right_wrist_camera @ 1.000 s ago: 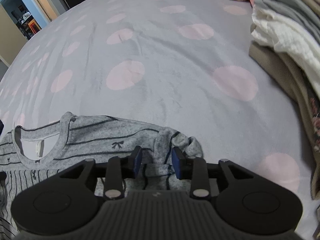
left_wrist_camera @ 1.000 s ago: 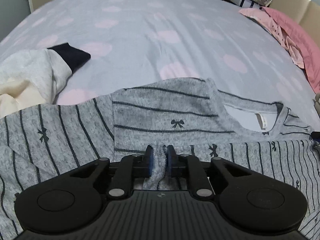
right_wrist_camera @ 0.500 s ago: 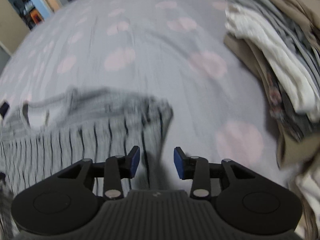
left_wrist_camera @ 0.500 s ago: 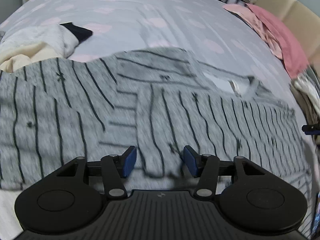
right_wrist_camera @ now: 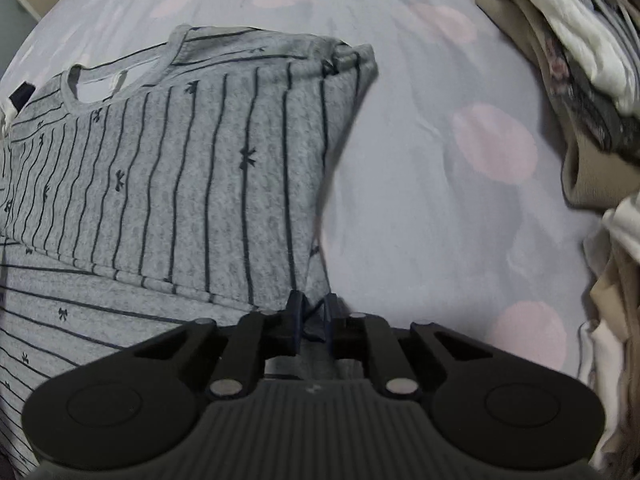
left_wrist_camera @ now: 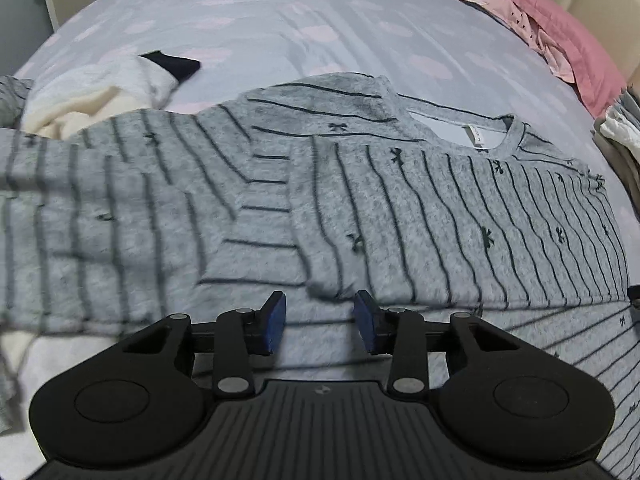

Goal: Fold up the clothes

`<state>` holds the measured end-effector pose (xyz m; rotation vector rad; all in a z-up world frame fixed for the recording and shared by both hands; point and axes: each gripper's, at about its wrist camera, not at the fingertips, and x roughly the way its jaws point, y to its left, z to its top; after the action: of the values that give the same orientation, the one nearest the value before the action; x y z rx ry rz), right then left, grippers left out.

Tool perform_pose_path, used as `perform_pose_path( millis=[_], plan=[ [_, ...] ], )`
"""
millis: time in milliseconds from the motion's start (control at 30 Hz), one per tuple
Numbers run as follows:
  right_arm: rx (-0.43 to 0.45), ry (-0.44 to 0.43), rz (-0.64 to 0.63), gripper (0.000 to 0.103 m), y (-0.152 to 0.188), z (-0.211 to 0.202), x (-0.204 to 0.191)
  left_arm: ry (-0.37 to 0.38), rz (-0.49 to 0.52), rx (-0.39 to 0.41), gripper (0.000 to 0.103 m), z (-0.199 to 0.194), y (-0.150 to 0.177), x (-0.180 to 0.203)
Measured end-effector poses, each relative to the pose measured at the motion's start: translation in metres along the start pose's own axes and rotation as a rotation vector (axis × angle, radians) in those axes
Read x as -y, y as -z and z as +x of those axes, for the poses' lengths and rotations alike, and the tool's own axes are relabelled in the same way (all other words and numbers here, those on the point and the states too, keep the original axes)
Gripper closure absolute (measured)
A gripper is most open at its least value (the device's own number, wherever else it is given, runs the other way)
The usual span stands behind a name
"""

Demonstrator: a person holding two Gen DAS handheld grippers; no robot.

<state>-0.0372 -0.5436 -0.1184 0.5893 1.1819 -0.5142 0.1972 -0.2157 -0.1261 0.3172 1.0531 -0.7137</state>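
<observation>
Bed sheet (left_wrist_camera: 320, 20), pink-spotted. Grey striped top (left_wrist_camera: 460, 208) spread across it, left side blurred. Left gripper (left_wrist_camera: 320, 322) wide, empty. Right gripper (right_wrist_camera: 314, 320) pinched on the top's corner; contact partly hidden.

No text, brand, number or sign can be read anywhere. The one thing that might bear writing is a small white tag (left_wrist_camera: 473, 135) sewn inside the neckline of the grey striped top (left_wrist_camera: 460, 220); it shows only a faint dark mark, too small to make out. In the right wrist view the same neckline (right_wrist_camera: 100, 88) shows pale loops, and nothing on them is legible. The bow marks scattered over the top are a pattern, not lettering.
</observation>
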Motion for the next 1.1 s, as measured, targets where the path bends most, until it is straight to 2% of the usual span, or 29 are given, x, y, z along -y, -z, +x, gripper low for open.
perform_pose_path(
  millis=[133,233,300,400,467,600,800,933,1033,1100],
  plan=[
    [0.006,0.021,0.02,0.091,0.0,-0.004,-0.001,-0.034,-0.033,0.018,0.064,-0.028,0.003,-0.022],
    [0.023,0.048,0.009,0.085,0.003,-0.017,-0.012,-0.058,-0.091,0.032,0.061,-0.051,0.007,-0.048],
    [0.045,0.027,-0.009,0.071,0.009,-0.027,-0.022,-0.081,-0.122,0.049,0.061,-0.066,0.009,-0.066],
    [0.079,-0.015,-0.017,0.066,0.017,-0.043,-0.037,-0.118,-0.173,0.077,0.06,-0.087,0.011,-0.093],
    [0.092,-0.044,-0.012,0.057,0.024,-0.052,-0.046,-0.147,-0.212,0.098,0.059,-0.099,0.013,-0.112],
    [0.104,-0.091,-0.026,0.053,0.035,-0.061,-0.067,-0.222,-0.289,0.155,0.054,-0.121,0.017,-0.143],
    [0.088,-0.077,-0.096,0.052,0.041,-0.053,-0.092,-0.401,-0.371,0.191,0.051,-0.139,0.023,-0.182],
    [0.069,-0.07,-0.132,0.052,0.041,-0.046,-0.102,-0.45,-0.394,0.225,0.045,-0.145,0.027,-0.202],
    [0.07,-0.068,-0.15,0.052,0.04,-0.045,-0.11,-0.484,-0.383,0.198,0.045,-0.136,0.027,-0.207],
    [0.076,-0.078,-0.16,0.052,0.039,-0.045,-0.117,-0.53,-0.362,0.174,0.054,-0.129,0.027,-0.208]
  ],
)
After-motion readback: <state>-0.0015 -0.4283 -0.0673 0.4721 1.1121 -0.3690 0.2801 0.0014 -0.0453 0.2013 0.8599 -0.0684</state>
